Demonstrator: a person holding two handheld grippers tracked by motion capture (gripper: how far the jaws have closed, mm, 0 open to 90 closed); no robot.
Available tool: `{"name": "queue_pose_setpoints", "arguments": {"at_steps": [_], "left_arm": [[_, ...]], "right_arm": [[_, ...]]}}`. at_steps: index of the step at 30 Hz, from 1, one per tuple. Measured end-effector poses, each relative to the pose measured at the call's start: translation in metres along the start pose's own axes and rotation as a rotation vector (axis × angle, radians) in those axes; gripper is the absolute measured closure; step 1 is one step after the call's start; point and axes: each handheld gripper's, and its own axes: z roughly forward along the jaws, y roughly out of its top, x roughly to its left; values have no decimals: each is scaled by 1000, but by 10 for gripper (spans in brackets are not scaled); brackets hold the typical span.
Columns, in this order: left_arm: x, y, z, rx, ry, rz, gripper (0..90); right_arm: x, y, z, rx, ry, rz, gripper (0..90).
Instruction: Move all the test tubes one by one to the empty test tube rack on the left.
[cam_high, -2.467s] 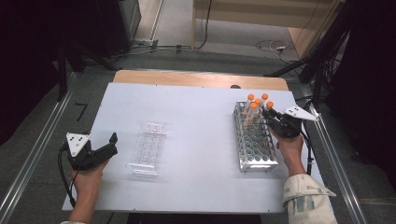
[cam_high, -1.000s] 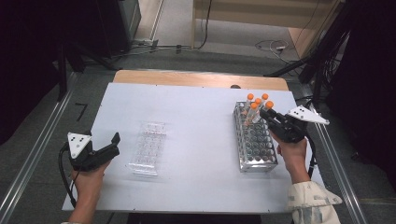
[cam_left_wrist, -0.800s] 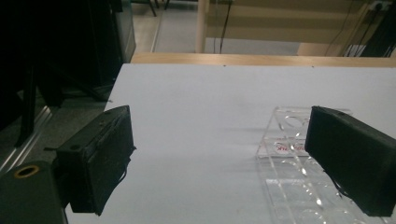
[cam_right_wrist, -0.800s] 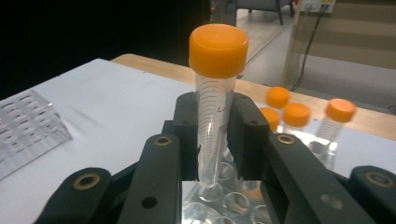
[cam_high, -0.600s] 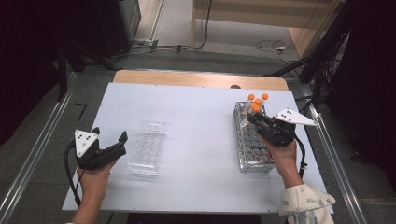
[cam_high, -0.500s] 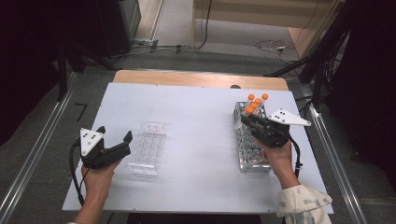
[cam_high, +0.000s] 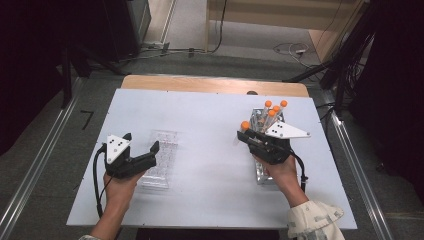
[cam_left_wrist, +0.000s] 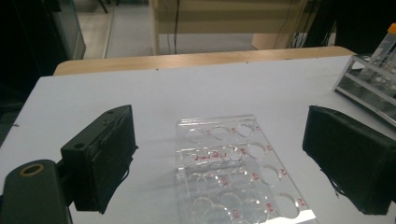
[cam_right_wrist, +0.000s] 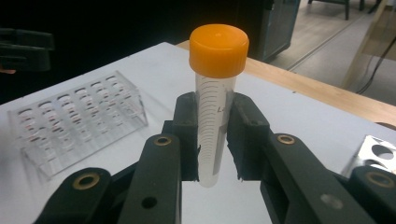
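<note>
My right gripper (cam_high: 242, 137) (cam_right_wrist: 212, 140) is shut on a clear tube with an orange cap (cam_high: 245, 125) (cam_right_wrist: 217, 70), held upright above the white table, left of the metal rack (cam_high: 259, 176). Several more orange-capped tubes (cam_high: 275, 108) stand at that rack's far end. A clear plastic rack (cam_high: 165, 142) (cam_left_wrist: 238, 172) (cam_right_wrist: 70, 126) with empty holes lies at the table's left. My left gripper (cam_high: 141, 142) (cam_left_wrist: 229, 156) is open at its near end. Its black pads (cam_left_wrist: 112, 154) stand wide on either side of the rack, apart from it.
The white table (cam_high: 210, 200) has a wooden strip (cam_high: 215, 85) along its far edge. Metal rails run along both sides on the floor. Dark equipment and cables stand beyond the table. The metal rack's end (cam_left_wrist: 369, 88) lies far right of the left gripper.
My right gripper has moved left, away from the metal rack, carrying the tube. My left gripper has moved right, up to the clear rack.
</note>
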Motion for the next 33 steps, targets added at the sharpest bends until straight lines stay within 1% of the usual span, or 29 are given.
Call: {"name": "queue_pose_setpoints", "arguments": {"at_steps": [2,4,5,10,15,16,17,18,31,33], "left_arm": [[-4,1,2,3,-17,-1,100],[-5,1,2,2,-21,-1,101],[-8,2,4,3,-31,0,104],[-12,2,7,8,-44,2,110],[-21,5,9,7,-69,14,114],[-23,5,10,9,-78,20,116],[-27,6,11,8,-90,25,117],[-27,6,11,8,-90,25,118],[-47,9,17,12,-147,56,121],[-51,10,18,12,-166,62,127]], "right_arm": [[5,0,3,8,13,-7,719],[10,0,6,13,25,-11,719],[12,0,7,17,30,-16,719],[21,-1,15,32,57,-28,719],[27,-4,21,50,78,-38,719],[31,-5,25,59,85,-41,719],[32,-5,26,60,89,-42,719],[32,-6,27,63,91,-46,718],[44,-12,41,100,121,-63,718],[46,-13,43,106,125,-66,718]]}}
